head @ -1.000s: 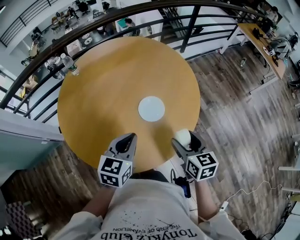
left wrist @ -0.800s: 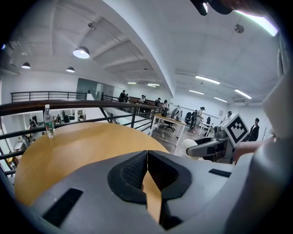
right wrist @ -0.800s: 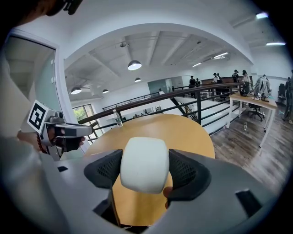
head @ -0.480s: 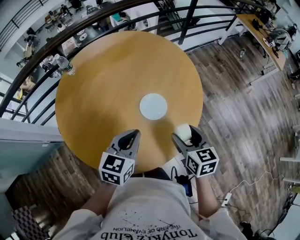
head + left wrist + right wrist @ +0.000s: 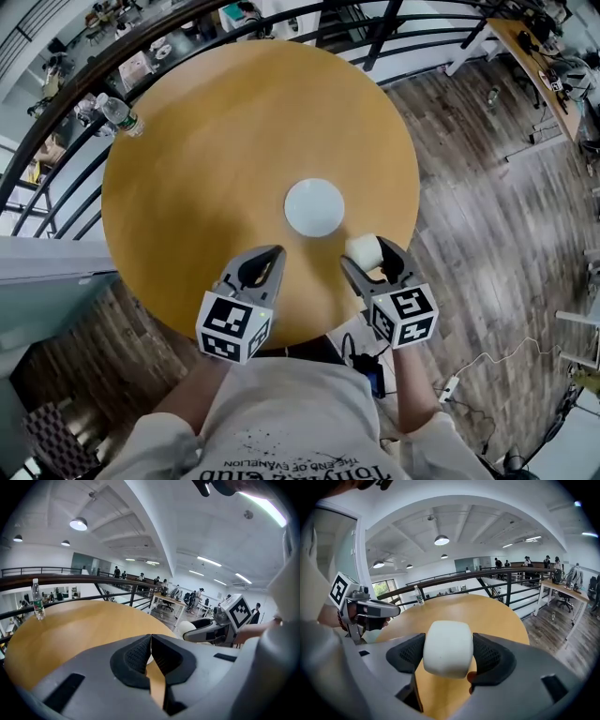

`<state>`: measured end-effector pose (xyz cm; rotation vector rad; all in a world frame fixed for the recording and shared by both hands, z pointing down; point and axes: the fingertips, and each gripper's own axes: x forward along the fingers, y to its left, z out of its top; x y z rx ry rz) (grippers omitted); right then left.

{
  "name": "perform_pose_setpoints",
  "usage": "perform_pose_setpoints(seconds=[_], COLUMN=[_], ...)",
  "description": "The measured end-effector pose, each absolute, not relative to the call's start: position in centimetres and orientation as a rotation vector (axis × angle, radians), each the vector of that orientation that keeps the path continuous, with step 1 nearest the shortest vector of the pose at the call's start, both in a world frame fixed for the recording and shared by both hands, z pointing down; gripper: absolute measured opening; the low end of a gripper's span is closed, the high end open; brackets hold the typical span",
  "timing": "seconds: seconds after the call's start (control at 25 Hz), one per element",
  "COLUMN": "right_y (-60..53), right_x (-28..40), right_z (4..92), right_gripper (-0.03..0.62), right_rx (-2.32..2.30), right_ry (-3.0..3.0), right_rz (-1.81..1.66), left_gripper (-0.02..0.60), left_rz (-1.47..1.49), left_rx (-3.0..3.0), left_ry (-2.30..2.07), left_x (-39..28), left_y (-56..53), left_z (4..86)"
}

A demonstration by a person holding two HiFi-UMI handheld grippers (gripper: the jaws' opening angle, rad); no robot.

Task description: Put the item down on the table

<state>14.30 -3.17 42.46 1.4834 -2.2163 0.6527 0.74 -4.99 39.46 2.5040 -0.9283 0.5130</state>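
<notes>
Two grippers we hold out over the near edge of the round table (image 5: 216,141): the right gripper (image 5: 371,257) clamps a white item (image 5: 363,250) right of centre, the left gripper (image 5: 264,261) has jaws pressed together, empty. A white disc (image 5: 314,207) lies just ahead; a water bottle (image 5: 117,114) stands upper left.

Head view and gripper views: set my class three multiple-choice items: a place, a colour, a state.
1. Where on the table is the water bottle? A) middle B) far left edge C) near edge
2. What colour is the block in the right gripper? A) white B) red C) black
3. The left gripper's fingers are: A) wide apart B) closed on a bottle C) together, empty
Key: 1 B, it stands at the rim; 2 A, the right gripper view shows it white; 3 C, the tips meet with nothing between.
</notes>
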Motion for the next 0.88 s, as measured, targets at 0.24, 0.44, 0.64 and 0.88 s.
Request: perform_pose_setpoints(seconds=[0.24, 0.44, 0.64, 0.88], right_y=[-5.4, -7.3, -9.2, -10.6], right_x=[13.4, 12.9, 12.1, 11.7], right_z=[44.3, 45.6, 47.1, 49.0], right_gripper=[0.316, 0.316, 0.316, 0.316], right_rx=[1.403, 1.357, 1.321, 1.276], right_ry=[-2.199, -2.187, -2.179, -2.173], right_rz=[0.618, 0.599, 0.607, 0.63], left_gripper=[0.023, 0.023, 0.023, 0.023], left_rz=[0.531, 0.542, 0.544, 0.553], left_rx=[2.488, 2.481, 2.449, 2.425], left_ry=[-0.932, -0.938, -0.945, -0.932], left_x=[1.0, 0.7, 0.0, 0.7], left_y=[-7.1, -8.4, -9.8, -10.5], left_z=[41.4, 42.6, 43.9, 45.5])
